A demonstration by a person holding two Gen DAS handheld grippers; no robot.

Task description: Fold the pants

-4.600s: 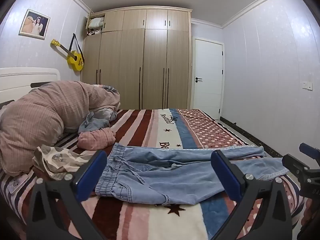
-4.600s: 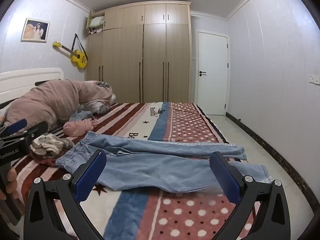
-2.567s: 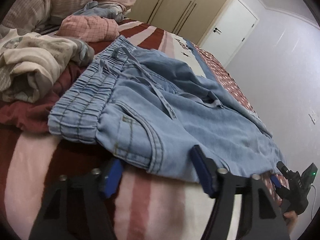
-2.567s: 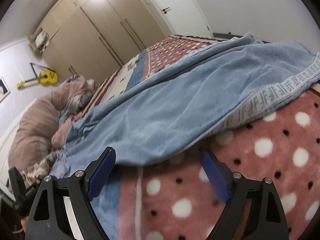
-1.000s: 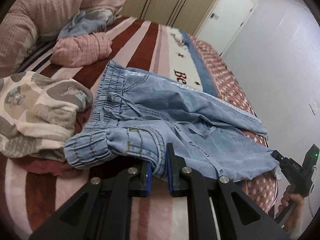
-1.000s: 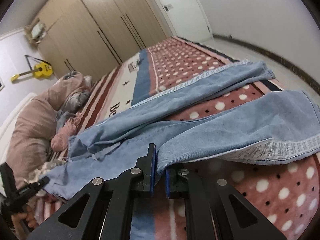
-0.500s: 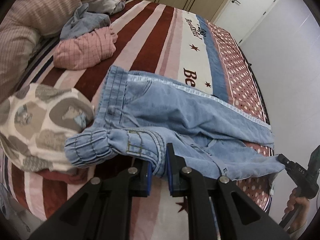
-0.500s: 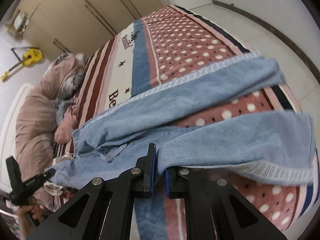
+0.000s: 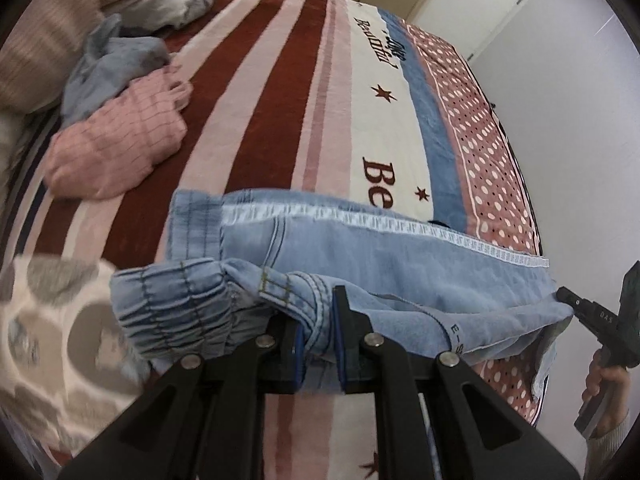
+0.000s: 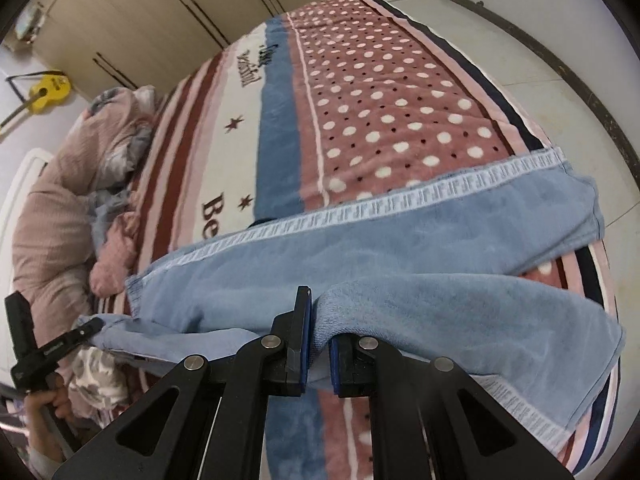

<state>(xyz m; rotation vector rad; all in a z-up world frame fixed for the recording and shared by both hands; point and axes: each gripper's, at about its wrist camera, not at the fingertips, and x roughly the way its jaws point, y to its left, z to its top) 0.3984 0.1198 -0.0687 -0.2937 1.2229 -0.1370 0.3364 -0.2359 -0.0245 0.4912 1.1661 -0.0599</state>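
Observation:
Light blue denim pants (image 9: 400, 256) lie across the bed, waist to the left and legs to the right. My left gripper (image 9: 318, 320) is shut on the near waistband edge by the pocket and holds it lifted above the far half. My right gripper (image 10: 318, 320) is shut on the near leg of the pants (image 10: 400, 248) and holds it raised over the far leg, whose patterned side stripe shows. The right gripper also shows at the right edge of the left wrist view (image 9: 568, 300), and the left gripper at the left edge of the right wrist view (image 10: 94, 326).
The bed has a striped and polka-dot blanket (image 9: 320, 80). A pink checked garment (image 9: 120, 148), a grey-blue cloth (image 9: 108, 64) and a patterned beige garment (image 9: 52, 340) lie left of the waist. A pink quilt (image 10: 52, 200), wardrobe (image 10: 160, 12), yellow ukulele (image 10: 48, 88) and floor (image 10: 520, 40) surround it.
Both grippers have lifted the near half of the pants higher and carried it toward the far half, so it now overlaps the far leg and waistband more.

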